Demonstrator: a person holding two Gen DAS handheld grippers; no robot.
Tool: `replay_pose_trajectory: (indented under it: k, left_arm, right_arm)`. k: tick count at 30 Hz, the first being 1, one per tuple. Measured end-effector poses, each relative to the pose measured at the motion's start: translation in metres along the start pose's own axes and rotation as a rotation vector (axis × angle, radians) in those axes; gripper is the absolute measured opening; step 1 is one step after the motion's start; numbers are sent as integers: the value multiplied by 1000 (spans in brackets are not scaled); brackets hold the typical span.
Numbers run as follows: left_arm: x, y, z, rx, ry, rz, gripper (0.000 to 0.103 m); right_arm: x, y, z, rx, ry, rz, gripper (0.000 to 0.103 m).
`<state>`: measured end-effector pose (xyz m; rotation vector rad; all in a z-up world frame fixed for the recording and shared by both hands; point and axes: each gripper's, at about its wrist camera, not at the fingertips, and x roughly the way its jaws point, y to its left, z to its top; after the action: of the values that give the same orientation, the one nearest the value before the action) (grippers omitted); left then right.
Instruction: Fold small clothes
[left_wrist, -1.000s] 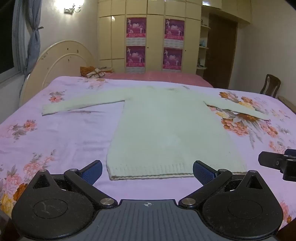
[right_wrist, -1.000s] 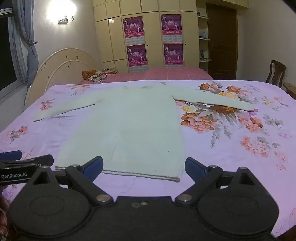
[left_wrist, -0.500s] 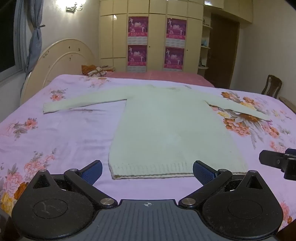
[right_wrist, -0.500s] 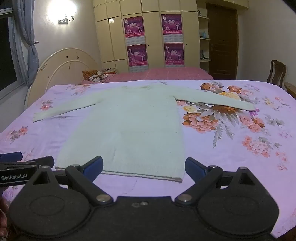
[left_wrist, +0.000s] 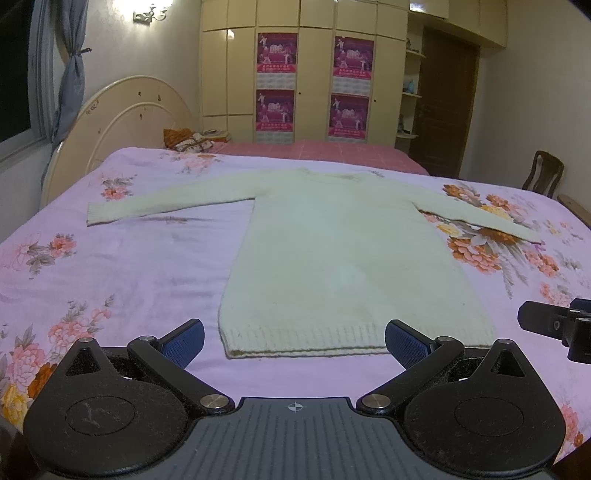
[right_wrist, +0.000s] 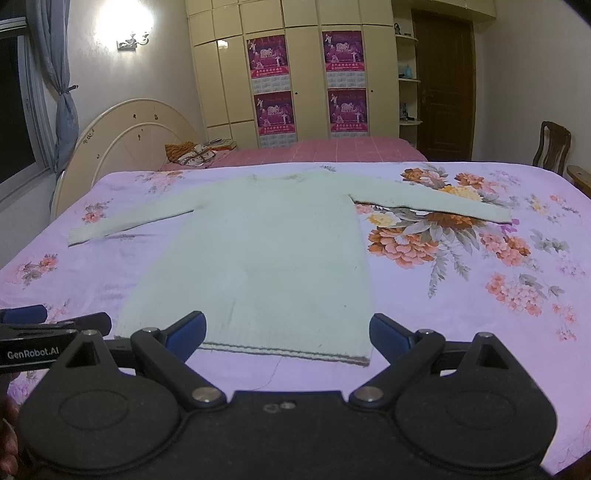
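Observation:
A pale cream long-sleeved knit sweater lies flat on the purple floral bedsheet, both sleeves spread out, hem nearest me. It also shows in the right wrist view. My left gripper is open and empty, held just short of the hem. My right gripper is open and empty, over the hem's right part. Each gripper shows at the edge of the other's view: the right one in the left wrist view, the left one in the right wrist view.
A cream headboard stands at the left. A pink-covered bed with a bundle of cloth lies behind. Wardrobes with posters line the back wall. A wooden chair stands at the right.
Both grippers have risen and drawn back slightly, so the sweater sits a little lower and fuller in view. The sweater has not moved and both stay open.

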<state>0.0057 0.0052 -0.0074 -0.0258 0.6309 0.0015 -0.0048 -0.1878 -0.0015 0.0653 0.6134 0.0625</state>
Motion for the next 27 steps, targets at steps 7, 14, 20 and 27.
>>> replay_pose_trajectory:
  k: [7,14,20,27]
  left_arm:
    - [0,-2,0,4,4,-3,103]
    - [-1,-3,0,5,2,-1,103]
    - [0,-3,1,5,4,3,103]
    - [0,0,0,-2,5,12,103]
  right_arm:
    - [-1,1,-1,8,1,-10,95]
    - [0,-1,0,13,-1,-7,95]
    - [1,0,0,13,1,-8,95]
    - [2,2,2,6,5,4,95]
